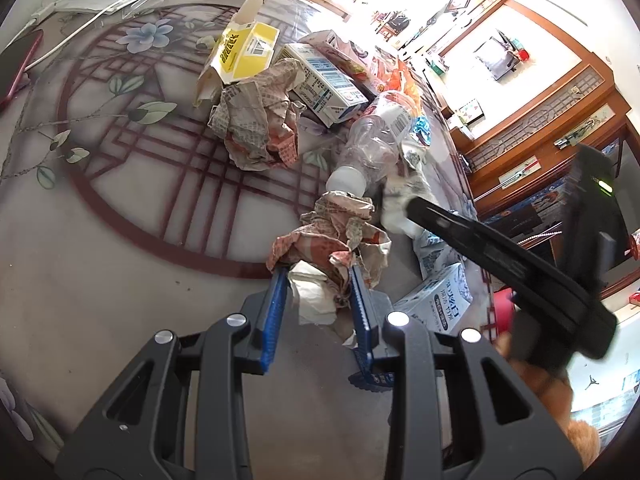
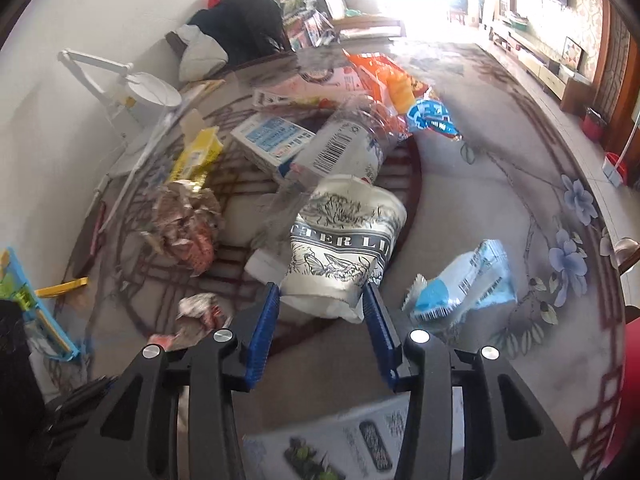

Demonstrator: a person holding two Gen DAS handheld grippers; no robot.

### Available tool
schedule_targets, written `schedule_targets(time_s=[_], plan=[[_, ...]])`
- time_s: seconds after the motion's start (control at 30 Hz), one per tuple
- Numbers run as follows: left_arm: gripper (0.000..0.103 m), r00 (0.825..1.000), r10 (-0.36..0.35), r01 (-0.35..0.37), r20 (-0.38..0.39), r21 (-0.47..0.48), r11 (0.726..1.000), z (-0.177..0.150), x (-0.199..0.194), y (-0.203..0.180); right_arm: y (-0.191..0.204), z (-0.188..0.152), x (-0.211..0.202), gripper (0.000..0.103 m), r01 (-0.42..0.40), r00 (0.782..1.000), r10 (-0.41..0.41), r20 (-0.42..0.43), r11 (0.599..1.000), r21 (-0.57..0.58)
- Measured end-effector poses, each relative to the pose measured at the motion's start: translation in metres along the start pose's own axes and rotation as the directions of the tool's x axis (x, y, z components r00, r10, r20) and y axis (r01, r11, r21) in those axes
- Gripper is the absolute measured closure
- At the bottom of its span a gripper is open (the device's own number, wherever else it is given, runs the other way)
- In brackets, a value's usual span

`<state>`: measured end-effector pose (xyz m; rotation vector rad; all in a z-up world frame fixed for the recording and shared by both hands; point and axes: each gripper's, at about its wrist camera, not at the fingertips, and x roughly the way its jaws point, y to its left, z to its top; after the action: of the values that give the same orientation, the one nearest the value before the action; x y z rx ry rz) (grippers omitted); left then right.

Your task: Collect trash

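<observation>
Trash lies heaped across the glass-topped table [image 1: 80, 240], whose surface shows a red lattice circle and painted flowers. Nearest the left wrist camera, the left gripper [image 1: 318, 276] angles steeply down at the table, its blue pads clamped on a crumpled newspaper wad [image 1: 340, 240] with a scrap of white paper hanging beneath it. Just beyond that wad lies a clear plastic bottle [image 1: 372, 144] on its side, white cap toward the gripper. Farther on sit a second newspaper wad [image 1: 256, 120], a blue-and-white carton [image 1: 324, 84] and an opened yellow box [image 1: 248, 52], with a white desk lamp [image 2: 140, 92] near the table's far edge.

From the right wrist camera, the right gripper [image 2: 322, 294] also tilts steeply downward, its blue fingers [image 2: 262, 328] standing on either side of the base of a printed paper cup [image 2: 344, 240] that lies on its side; the pads look to be touching the cup's sides, though the view is blurred. Just to the right of the cup lies a blue-and-white wrapper [image 2: 464, 284]. Beyond the cup, an orange snack bag [image 2: 384, 76] rests toward the far edge. In the left view the right gripper's black body [image 1: 520, 272] reaches in from the right edge of the table.
</observation>
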<state>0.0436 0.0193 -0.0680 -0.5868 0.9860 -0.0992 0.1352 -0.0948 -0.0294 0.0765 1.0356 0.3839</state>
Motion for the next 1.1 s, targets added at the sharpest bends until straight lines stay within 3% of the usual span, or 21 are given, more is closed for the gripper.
schedule_targets(time_s=[0.1,0.13,0.17,0.3,0.37,0.43,0.47,0.5,0.6,0.83,1.03,1.07,1.1], plan=[[0.073,1.0,0.0,0.0,0.002,0.006,1.0,-0.001,0.0,-0.001,0.002,-0.013,-0.031,0.063,-0.035,0.998,0.036,0.048,0.999,-0.01],[0.073,1.0,0.0,0.0,0.002,0.01,1.0,-0.001,0.0,-0.002,0.001,-0.017,-0.041,0.076,-0.044,0.997,0.045,0.064,0.999,-0.013],[0.073,1.0,0.002,-0.002,0.003,0.016,1.0,-0.001,0.0,-0.003,0.0,-0.02,-0.048,0.102,-0.052,0.996,0.053,0.067,0.999,-0.015],[0.073,1.0,0.019,-0.02,0.005,0.033,0.999,-0.003,0.001,-0.006,-0.008,-0.032,-0.071,0.102,-0.065,0.995,0.065,0.07,0.998,-0.005],[0.073,1.0,0.024,-0.024,0.001,0.026,0.999,-0.003,0.003,-0.004,-0.007,-0.034,-0.074,0.096,-0.053,0.997,0.054,0.057,0.999,-0.011],[0.073,1.0,0.026,-0.026,-0.001,0.015,1.0,-0.003,0.004,-0.003,-0.005,-0.035,-0.074,0.063,-0.061,0.997,0.06,0.055,0.998,0.002],[0.073,1.0,0.03,-0.03,0.002,0.013,0.999,-0.003,0.003,-0.002,-0.003,-0.033,-0.072,0.033,-0.077,0.996,0.076,0.055,0.997,0.014],[0.073,0.999,0.032,-0.032,0.005,0.011,0.999,-0.002,0.002,-0.001,-0.003,-0.033,-0.071,0.028,-0.089,0.995,0.088,0.052,0.996,0.023],[0.073,0.999,0.04,-0.04,0.023,-0.007,0.999,0.0,-0.002,0.003,0.002,-0.026,-0.052,0.029,-0.113,0.994,0.114,-0.004,0.992,0.056],[0.073,0.999,0.012,-0.011,0.03,-0.036,0.999,0.004,-0.008,0.009,-0.011,-0.018,0.001,0.029,-0.042,0.988,0.073,-0.139,0.975,0.218],[0.073,0.999,-0.009,0.011,0.034,-0.052,0.999,0.004,-0.01,0.012,-0.001,-0.008,0.021,0.029,0.002,0.984,0.029,-0.177,0.985,0.171],[0.073,0.999,-0.012,0.014,0.035,-0.057,0.998,0.004,-0.01,0.013,0.001,-0.006,0.024,0.031,0.004,0.983,0.025,-0.182,0.988,0.157],[0.073,0.999,-0.013,0.015,0.036,-0.058,0.998,0.004,-0.011,0.013,0.003,-0.006,0.027,0.046,0.0,0.982,0.026,-0.186,0.99,0.142]])
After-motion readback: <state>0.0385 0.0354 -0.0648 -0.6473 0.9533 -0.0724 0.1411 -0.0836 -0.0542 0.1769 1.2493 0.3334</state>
